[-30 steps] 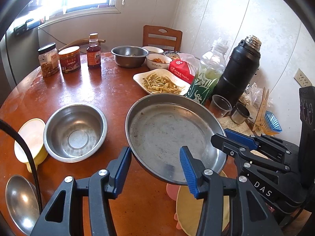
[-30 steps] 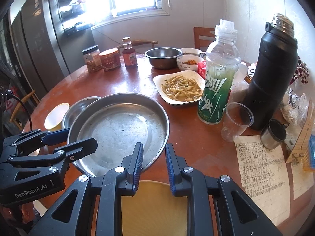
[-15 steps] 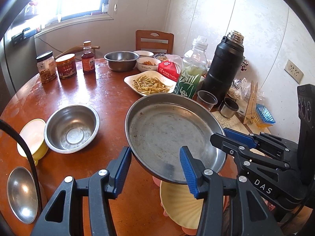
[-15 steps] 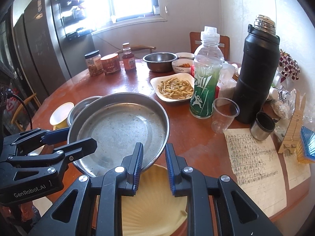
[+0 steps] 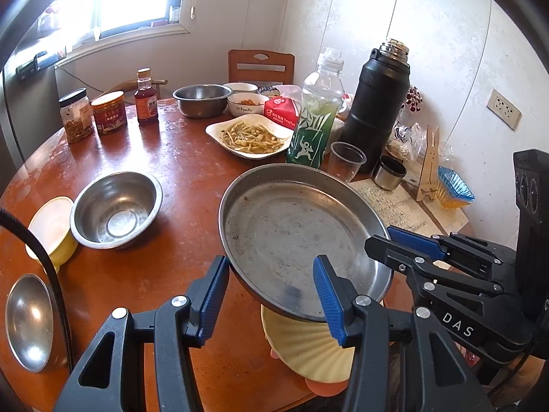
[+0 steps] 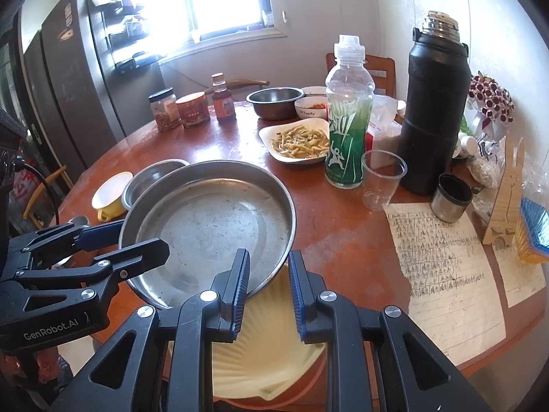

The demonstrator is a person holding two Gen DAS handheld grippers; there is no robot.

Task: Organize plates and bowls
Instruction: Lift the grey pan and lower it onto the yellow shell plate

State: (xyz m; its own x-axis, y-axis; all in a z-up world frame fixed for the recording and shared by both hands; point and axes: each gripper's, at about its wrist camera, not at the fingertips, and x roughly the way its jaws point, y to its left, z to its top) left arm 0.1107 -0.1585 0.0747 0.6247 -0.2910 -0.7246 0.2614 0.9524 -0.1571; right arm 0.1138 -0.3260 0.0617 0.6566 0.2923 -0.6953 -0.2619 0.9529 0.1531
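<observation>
Both grippers carry one large steel pan (image 5: 291,237) above the near edge of the round wooden table (image 5: 171,158), its floor dull and speckled. The left gripper (image 5: 271,295) has its blue pads set fairly wide, one outside the pan's near wall and one inside on its floor, so the rim sits between them; from its own camera the outer pad seems to touch the wall, though the lens bends that edge too much to be sure of a firm pinch. The right gripper (image 6: 266,288) stands narrow, its jaws nearly together, with the pan's near rim running in between them and the left pad lying against the inside of the rim. The pan hangs clear of the tabletop, tilted a little, and directly under its near side lies a pale yellow shell-shaped plate (image 6: 271,353) resting on an orange plate at the table's edge. To the left of the pan on the table sits an empty steel bowl (image 5: 116,207), with a small yellow cup (image 5: 53,230) touching its left side and another steel dish (image 5: 31,322) nearer the edge. Farther back stand a white plate of yellow food (image 5: 250,137), a green drink bottle (image 6: 348,116), a clear plastic cup (image 6: 382,180) and a black flask (image 6: 434,110).
</observation>
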